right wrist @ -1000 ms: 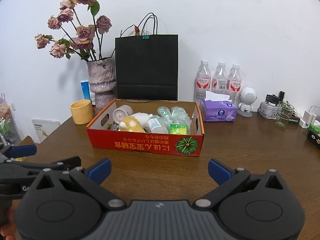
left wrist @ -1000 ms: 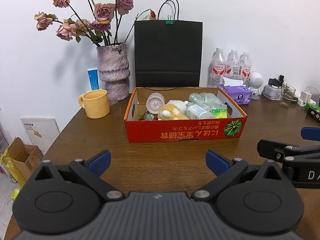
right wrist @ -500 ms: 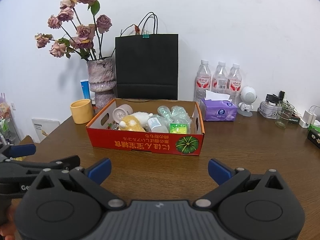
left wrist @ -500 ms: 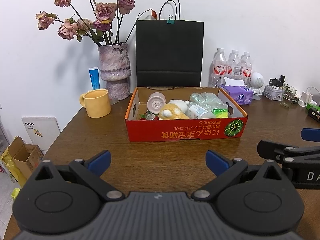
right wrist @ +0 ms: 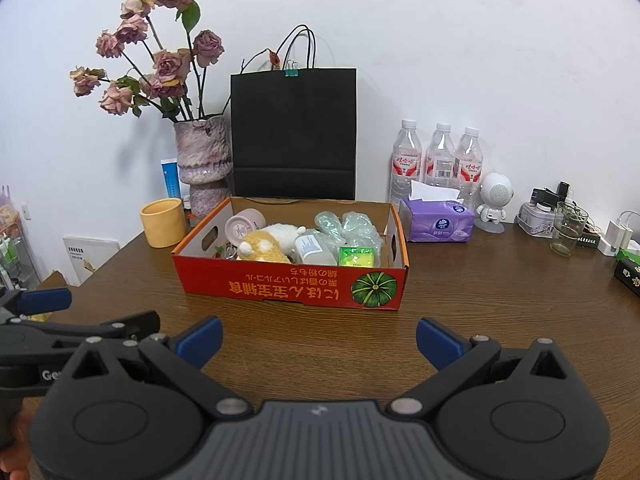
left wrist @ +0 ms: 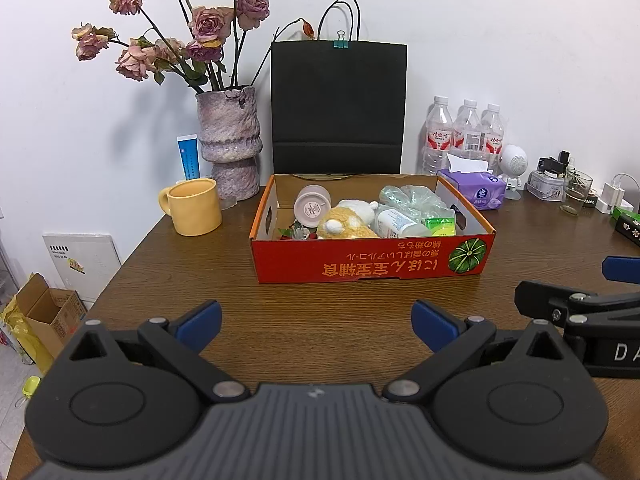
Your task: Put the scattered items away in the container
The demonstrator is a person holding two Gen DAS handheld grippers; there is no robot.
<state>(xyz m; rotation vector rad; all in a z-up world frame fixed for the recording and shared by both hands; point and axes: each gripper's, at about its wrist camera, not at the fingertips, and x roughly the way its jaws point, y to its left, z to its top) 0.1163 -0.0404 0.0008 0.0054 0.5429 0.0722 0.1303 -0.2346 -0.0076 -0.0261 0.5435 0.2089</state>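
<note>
A red cardboard box (left wrist: 372, 268) (right wrist: 292, 288) with a pumpkin print stands on the wooden table. Inside lie a pink cup (left wrist: 311, 207) (right wrist: 242, 224), a yellow-and-white plush toy (left wrist: 346, 224) (right wrist: 264, 248), a white bottle (left wrist: 396, 222) (right wrist: 314, 249), crumpled clear plastic (left wrist: 412, 199) (right wrist: 348, 226) and a green packet (left wrist: 440, 226) (right wrist: 356, 257). My left gripper (left wrist: 316, 322) is open over bare table in front of the box, holding nothing. My right gripper (right wrist: 318, 338) is also open and empty, level with the left one, whose side shows at the far left (right wrist: 60, 320).
Behind the box stand a black paper bag (left wrist: 338, 108), a vase of dried roses (left wrist: 228, 140), a yellow mug (left wrist: 194, 208), three water bottles (right wrist: 438, 160), a purple tissue pack (right wrist: 438, 220) and a glass (right wrist: 568, 228). Small gadgets crowd the right edge. The table's left edge drops to floor clutter.
Both grippers have barely shifted; the view of the box is almost the same. Nothing was taken hold of or let go.
</note>
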